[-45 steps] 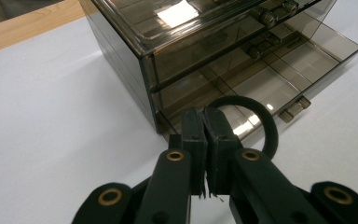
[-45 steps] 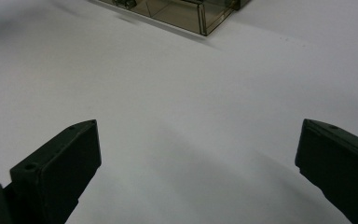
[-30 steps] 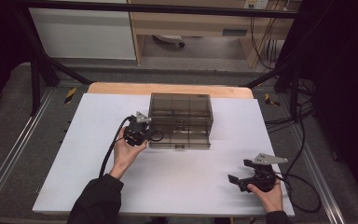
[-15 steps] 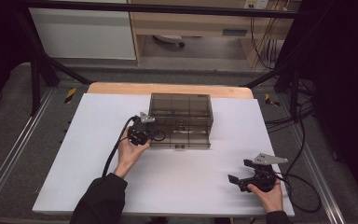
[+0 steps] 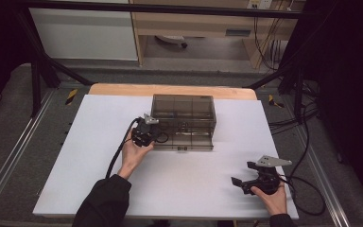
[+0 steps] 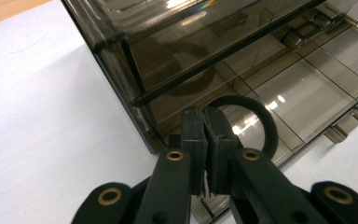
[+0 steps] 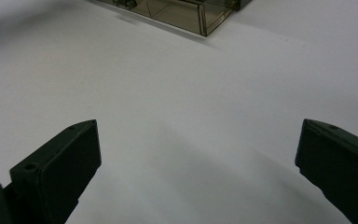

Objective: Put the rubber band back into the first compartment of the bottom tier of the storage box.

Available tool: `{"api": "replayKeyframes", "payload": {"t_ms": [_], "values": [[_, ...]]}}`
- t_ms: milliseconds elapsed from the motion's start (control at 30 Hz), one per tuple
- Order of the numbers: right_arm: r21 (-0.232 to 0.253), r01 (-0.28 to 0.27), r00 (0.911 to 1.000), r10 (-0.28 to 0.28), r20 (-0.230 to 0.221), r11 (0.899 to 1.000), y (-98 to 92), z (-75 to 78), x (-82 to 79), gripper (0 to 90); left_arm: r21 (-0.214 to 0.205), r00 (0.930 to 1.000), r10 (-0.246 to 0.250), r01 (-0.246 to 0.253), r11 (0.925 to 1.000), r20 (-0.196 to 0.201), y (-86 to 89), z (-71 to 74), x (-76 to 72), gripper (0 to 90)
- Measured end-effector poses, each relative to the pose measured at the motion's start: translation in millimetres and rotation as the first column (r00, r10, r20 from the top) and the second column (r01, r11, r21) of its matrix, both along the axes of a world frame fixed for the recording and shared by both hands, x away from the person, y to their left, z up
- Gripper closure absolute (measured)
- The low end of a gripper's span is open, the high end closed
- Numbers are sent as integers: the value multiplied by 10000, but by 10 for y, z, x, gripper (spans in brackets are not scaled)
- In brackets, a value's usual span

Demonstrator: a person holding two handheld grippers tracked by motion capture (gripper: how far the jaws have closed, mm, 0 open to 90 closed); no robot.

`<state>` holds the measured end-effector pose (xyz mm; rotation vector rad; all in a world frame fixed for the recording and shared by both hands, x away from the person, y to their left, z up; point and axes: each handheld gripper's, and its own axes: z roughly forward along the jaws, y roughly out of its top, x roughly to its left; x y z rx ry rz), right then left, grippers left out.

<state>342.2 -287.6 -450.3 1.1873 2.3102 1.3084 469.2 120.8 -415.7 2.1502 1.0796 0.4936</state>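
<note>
A smoky see-through plastic box (image 5: 184, 120) is sitting near the far middle of the white surface (image 5: 90, 142), and everything else is placed here by that box. Its lid is standing raised at the back, and its front tray is lying open toward the person, split by thin walls into several compartments. In the left gripper view, most compartments are showing bare clear floors; one far compartment seems to be holding a small dark piece, though the tinted plastic is blurring it too much to name. No brand, label or writing can be read on the box.

The left hand-held gripper (image 6: 206, 140) is sitting at the box's left front corner, its jaws pressed narrow on a black rubber band (image 6: 265, 123). The band's loop is hanging out past the jaw tips, just over the nearest compartment at that corner; whether it is touching the box floor cannot be told. In the high view the same gripper (image 5: 152, 135) is touching or almost touching the box's left side.

The right hand-held gripper (image 5: 248, 176) is resting well away from the box, toward the near right corner of the surface, with its jaws standing wide apart and nothing between them; its own view is showing plain white surface ahead and the box's front corner (image 7: 200, 18) farther off.

Open white surface is lying all around the box: broad to its left, broad in front, narrower to its right. Behind it a strip of bare wood edge (image 5: 123, 90) is showing.
</note>
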Motion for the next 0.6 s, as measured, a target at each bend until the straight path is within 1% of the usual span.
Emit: {"api": "replayKeyframes", "payload": {"t_ms": [233,300,600], "values": [[7,15,10000,-15,-22,10000,1,0,-2,7,88,9999,-111,111,9999,-38,-29,-47,11,866],[-21,-19,10000,19,-1,10000,-1,0,-1,8,157,9999,-142,143,9998,-73,-38,-61,11,865],[-38,-19,10000,19,-15,10000,2,-1,-1,8,225,9996,-188,193,9996,-216,-61,-100,17,858]]}}
